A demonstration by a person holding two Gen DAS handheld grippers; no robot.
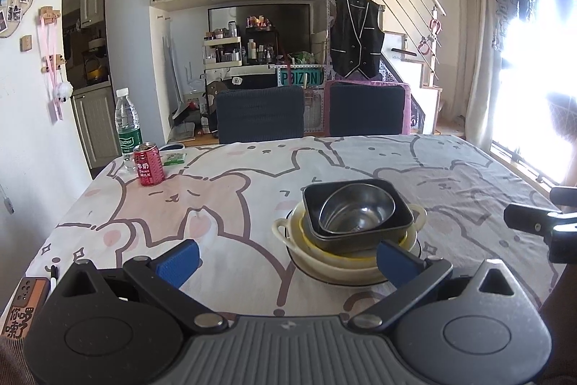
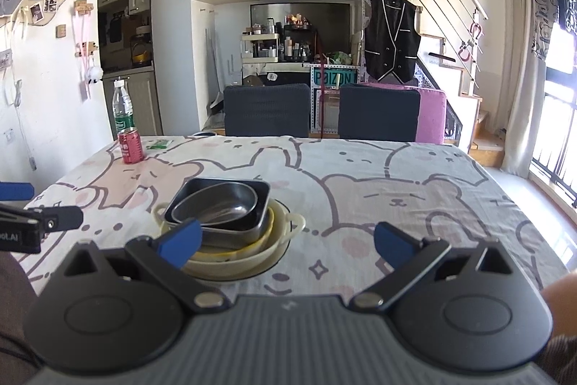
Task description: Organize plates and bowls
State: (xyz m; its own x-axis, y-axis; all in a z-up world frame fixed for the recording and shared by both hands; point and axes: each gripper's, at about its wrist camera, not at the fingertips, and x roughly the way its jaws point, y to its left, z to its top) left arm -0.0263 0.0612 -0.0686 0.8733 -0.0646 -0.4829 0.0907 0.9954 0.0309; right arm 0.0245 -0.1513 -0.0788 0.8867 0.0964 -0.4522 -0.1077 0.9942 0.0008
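One stack of dishes stands mid-table. A steel bowl (image 1: pixel 357 210) (image 2: pixel 216 202) nests in a black square dish (image 1: pixel 396 224) (image 2: pixel 236 228), which rests in a yellow bowl (image 1: pixel 346 253) (image 2: pixel 230 253) and a cream two-handled bowl (image 1: pixel 285 230) (image 2: pixel 294 222) on a dark-rimmed plate (image 1: pixel 317 275) (image 2: pixel 267 267). My left gripper (image 1: pixel 286 258) is open just short of the stack, its right fingertip (image 1: pixel 391 255) by the near rim. My right gripper (image 2: pixel 286 242) is open too, its left fingertip (image 2: pixel 182 240) in front of the stack. Nothing is held.
A red milk can (image 1: pixel 148 165) (image 2: pixel 130 145), a water bottle (image 1: pixel 127 127) (image 2: pixel 122 112) and a green packet (image 1: pixel 174 158) stand at the far left corner of the bear-print tablecloth (image 1: pixel 223 204) (image 2: pixel 396 190). Two dark chairs (image 1: pixel 260 114) (image 2: pixel 378 112) line the far edge.
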